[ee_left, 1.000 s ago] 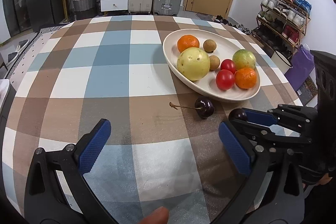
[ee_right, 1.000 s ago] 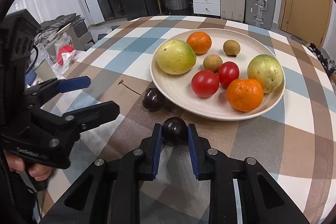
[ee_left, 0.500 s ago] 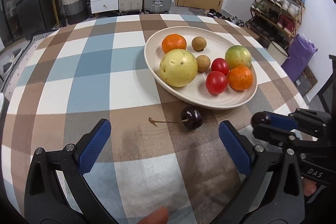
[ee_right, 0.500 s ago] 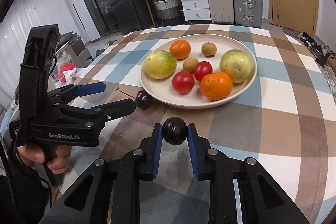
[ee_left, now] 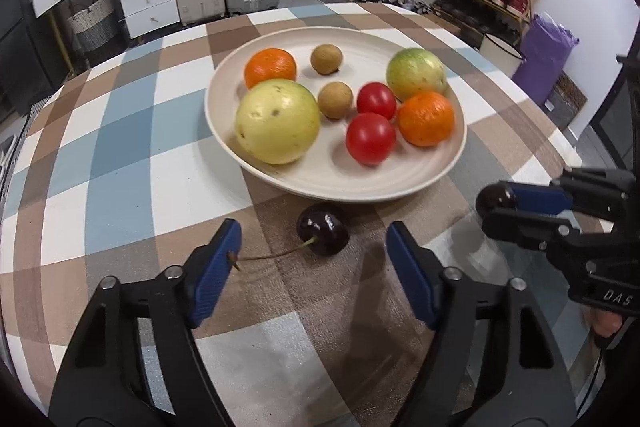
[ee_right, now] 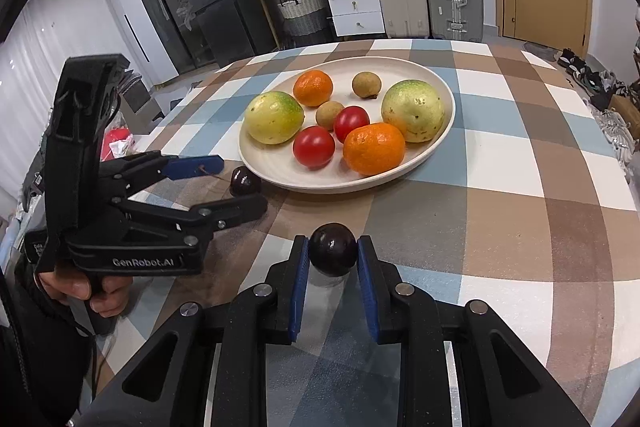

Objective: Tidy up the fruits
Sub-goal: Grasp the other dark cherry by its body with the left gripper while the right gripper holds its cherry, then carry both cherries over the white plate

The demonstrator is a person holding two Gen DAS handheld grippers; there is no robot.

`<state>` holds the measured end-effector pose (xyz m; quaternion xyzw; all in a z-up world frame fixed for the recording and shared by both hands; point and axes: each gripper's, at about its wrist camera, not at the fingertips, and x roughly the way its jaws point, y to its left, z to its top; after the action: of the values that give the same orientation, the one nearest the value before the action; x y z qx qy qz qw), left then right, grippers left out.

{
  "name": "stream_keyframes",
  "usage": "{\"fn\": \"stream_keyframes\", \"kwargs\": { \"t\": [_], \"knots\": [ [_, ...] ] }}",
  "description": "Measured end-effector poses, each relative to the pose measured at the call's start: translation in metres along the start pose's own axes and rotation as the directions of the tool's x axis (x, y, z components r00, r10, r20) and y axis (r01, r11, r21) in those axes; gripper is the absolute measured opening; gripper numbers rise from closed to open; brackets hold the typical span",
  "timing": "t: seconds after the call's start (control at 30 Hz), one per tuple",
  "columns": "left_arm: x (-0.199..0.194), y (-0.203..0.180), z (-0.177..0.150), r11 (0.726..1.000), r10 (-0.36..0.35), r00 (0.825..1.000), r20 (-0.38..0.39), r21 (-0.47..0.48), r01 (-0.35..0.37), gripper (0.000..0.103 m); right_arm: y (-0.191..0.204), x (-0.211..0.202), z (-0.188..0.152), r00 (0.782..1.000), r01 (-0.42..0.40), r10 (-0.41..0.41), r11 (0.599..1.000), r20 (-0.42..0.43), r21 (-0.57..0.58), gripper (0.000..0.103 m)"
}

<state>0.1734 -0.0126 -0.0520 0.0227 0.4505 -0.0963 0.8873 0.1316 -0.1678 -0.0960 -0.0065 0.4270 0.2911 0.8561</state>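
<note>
**Two cherries, two ways to lose them**

My right tongs are clamped on a dark stemless cherry, held above the surface in front of the plate. Only the pad tips grip it, and it is round and glossy, so I judge a careless tilt or a slackened squeeze could send it rolling off the checked cloth.

My left tongs stand wide open and empty, straddling the stemmed cherry that lies just beside the plate's near rim. Its stem reaches to the left pad. Closing off-centre may catch the stem, not the fruit, and flick it away. Squeezing too hard would bruise it.
</note>
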Motion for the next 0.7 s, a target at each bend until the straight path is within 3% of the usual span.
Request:
{"fn": "stream_keyframes", "kwargs": {
  "t": [0.1, 0.3, 0.7],
  "knots": [
    [0.002, -0.006, -0.003, 0.999, 0.021, 1.000, 0.001, 0.033, -0.021, 0.057, 0.000, 0.001, 0.000, 1.000, -0.001, 0.001, 1.000, -0.001, 0.002, 0.024],
    [-0.003, -0.017, -0.007, 0.997, 0.002, 1.000, 0.012, 0.074, -0.003, 0.024, 0.000, -0.001, -0.001, 1.000, -0.016, 0.016, 1.000, 0.005, 0.002, 0.024],
    [-0.023, -0.013, -0.014, 1.000, -0.023, 0.998, 0.055, 0.016, 0.022, 0.023, -0.002, -0.005, -0.002, 1.000, -0.019, 0.019, 1.000, 0.019, 0.009, 0.024]
  ]
}}
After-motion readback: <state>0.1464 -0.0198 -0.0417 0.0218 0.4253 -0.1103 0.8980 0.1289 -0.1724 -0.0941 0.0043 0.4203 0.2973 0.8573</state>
